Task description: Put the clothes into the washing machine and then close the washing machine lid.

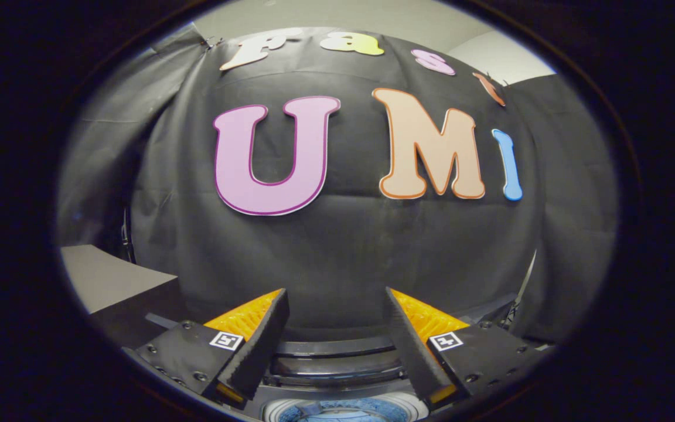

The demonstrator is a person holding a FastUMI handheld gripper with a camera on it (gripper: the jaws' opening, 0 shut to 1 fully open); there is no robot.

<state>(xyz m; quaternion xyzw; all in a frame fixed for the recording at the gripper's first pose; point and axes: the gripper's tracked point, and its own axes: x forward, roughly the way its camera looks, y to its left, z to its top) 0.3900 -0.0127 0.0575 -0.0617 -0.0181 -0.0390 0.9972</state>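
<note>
While the claw (337, 305) stands wide and empty, the washing machine (337, 375) lies below and between its fingers.

With nothing gripped, we see the two fingers spread well apart, pointed level at the black cloth wall (337, 246) beyond them. Under the fingertips we find the machine's dark rear panel (337, 347) running crosswise, from one finger to the other, and nearer still the round drum opening (346, 410), where blue clothes (367, 410) already appear to lie inside; how much of the load is in we cannot tell. We cannot make out the lid itself, though the open drum suggests it is raised. We judge that closing it turns on this relation: the machine sits beneath the claw, not ahead, so the claw must tip downward. A pale surface (109, 275) lies off to the left, beyond the left finger.
</note>
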